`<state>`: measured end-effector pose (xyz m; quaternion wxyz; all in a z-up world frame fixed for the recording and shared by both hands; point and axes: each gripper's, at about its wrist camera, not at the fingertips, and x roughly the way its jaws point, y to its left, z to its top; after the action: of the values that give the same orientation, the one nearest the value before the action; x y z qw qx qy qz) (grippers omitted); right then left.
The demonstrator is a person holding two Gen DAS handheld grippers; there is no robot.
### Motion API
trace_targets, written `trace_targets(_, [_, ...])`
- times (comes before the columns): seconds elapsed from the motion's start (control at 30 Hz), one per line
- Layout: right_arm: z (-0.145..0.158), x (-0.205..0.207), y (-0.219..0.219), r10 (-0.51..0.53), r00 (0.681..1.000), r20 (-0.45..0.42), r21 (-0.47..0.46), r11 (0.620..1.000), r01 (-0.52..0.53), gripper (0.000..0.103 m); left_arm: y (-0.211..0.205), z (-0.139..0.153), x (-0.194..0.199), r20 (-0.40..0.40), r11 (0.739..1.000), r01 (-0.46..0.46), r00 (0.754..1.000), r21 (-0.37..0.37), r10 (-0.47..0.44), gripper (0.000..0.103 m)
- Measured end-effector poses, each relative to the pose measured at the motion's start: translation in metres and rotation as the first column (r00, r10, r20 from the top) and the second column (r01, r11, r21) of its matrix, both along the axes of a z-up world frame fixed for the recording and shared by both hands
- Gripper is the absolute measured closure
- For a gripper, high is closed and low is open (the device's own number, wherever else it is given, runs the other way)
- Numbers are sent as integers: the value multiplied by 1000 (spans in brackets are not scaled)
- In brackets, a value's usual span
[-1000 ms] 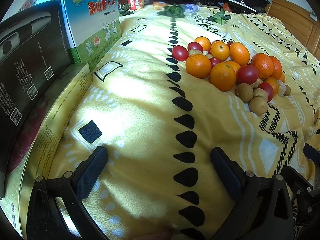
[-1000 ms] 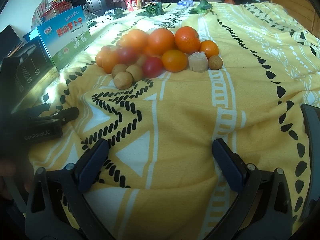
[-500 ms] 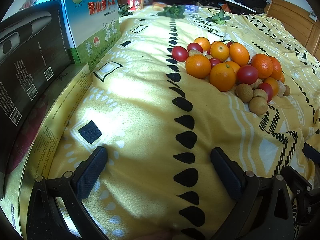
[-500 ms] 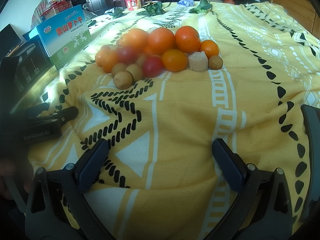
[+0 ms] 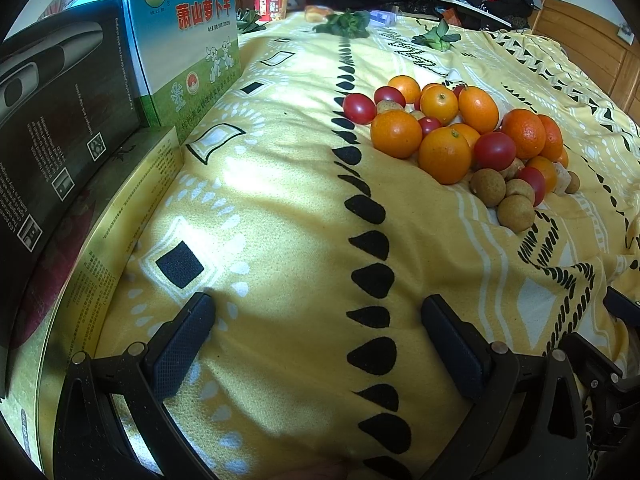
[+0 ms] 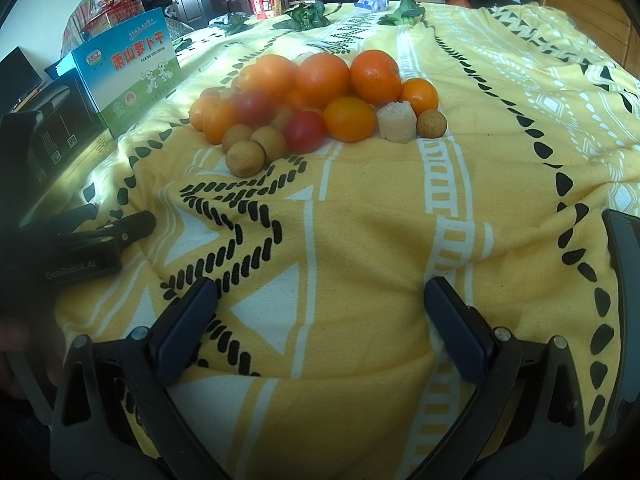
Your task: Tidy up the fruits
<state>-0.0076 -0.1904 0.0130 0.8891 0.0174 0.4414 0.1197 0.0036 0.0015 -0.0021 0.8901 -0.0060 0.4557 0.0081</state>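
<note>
While both grippers sit low in frame, left gripper (image 5: 316, 344) spread wide, holding nothing; right gripper (image 6: 320, 320) spread wide too, holding nothing; fruit pile (image 6: 316, 100) sits upper middle on yellow blanket (image 6: 360, 220), well apart from fingers; blue box (image 5: 184, 48) stands upper left.

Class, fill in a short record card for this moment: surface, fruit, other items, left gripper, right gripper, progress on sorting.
surface: yellow patterned bedspread
fruit: one mixed pile of oranges, red tomatoes and small brown round fruits, plus a pale cut chunk
other items: blue-green box, black box, leafy greens at the far end
left gripper: open, empty, short of the pile
right gripper: open, empty, short of the pile
progress: nothing sorted yet
</note>
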Motion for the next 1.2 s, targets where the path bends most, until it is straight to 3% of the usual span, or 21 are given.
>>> trace_targets(0.27, [-2, 1, 1, 0, 1000, -4, -13, 1000, 0, 0, 3, 5, -7, 9, 1000, 0, 1000, -23, 0, 0])
trace_targets(1.2, [0, 0, 0, 0, 1000, -5, -25, 1000, -1, 0, -3, 1, -2, -2, 1000, 5, 1000, 7, -5, 0])
